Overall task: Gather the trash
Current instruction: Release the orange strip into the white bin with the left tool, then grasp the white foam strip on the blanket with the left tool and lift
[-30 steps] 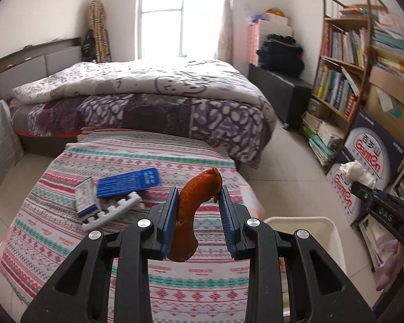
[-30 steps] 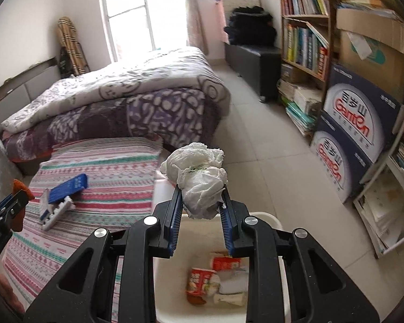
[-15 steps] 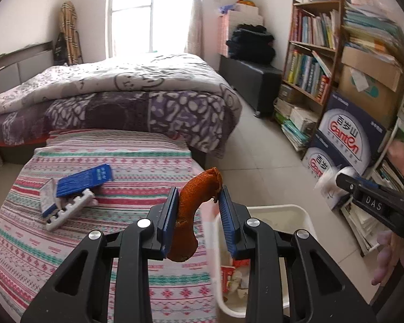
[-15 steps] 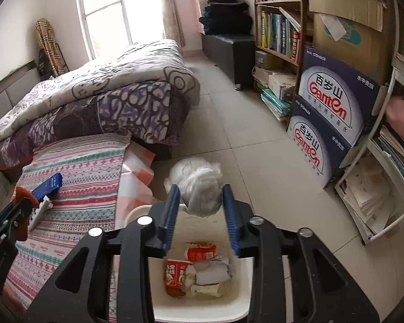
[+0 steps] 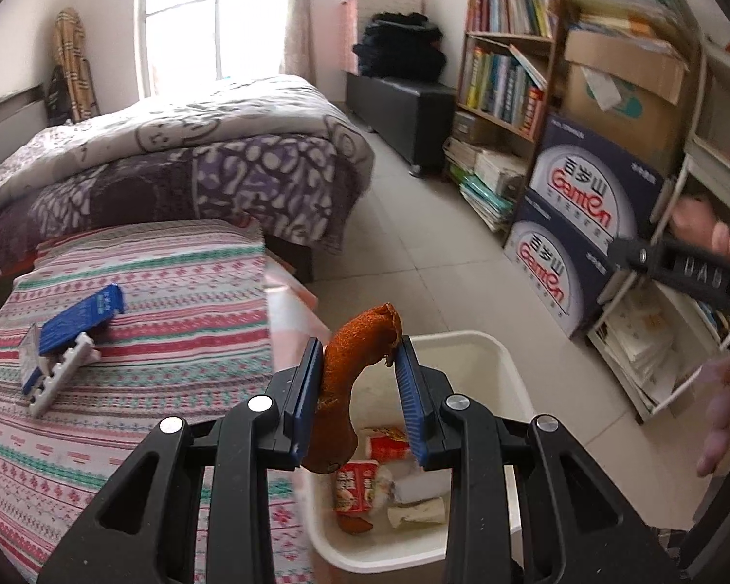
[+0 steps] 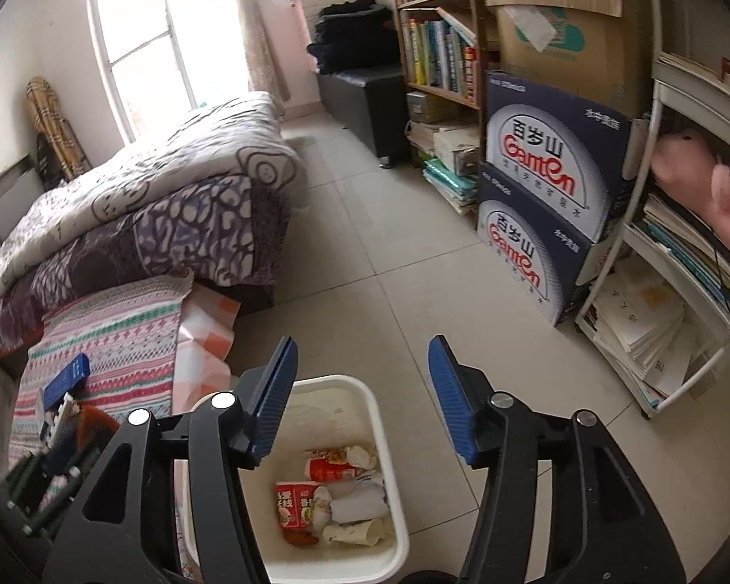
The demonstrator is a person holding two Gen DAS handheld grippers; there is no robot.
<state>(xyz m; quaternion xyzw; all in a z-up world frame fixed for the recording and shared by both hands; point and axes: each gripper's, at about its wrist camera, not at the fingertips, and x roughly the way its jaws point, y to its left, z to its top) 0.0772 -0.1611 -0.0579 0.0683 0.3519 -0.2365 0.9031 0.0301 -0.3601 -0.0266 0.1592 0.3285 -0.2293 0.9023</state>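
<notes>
While left hand-held gripper [image 5: 360,389] clamps curved orange peel [image 5: 350,379], right hand-held gripper [image 6: 362,389] just spread, empty, above white plastic bin [image 6: 384,438].

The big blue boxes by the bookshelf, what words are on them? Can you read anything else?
"Ganten", in red letters: on the upper navy cardboard box and on the lower navy cardboard box.
Chinese characters above each "Ganten": too distorted to read surely.
Red snack wrappers in the white plastic bin: print too small.
Book spines and the blue flat packet: blurred.
</notes>
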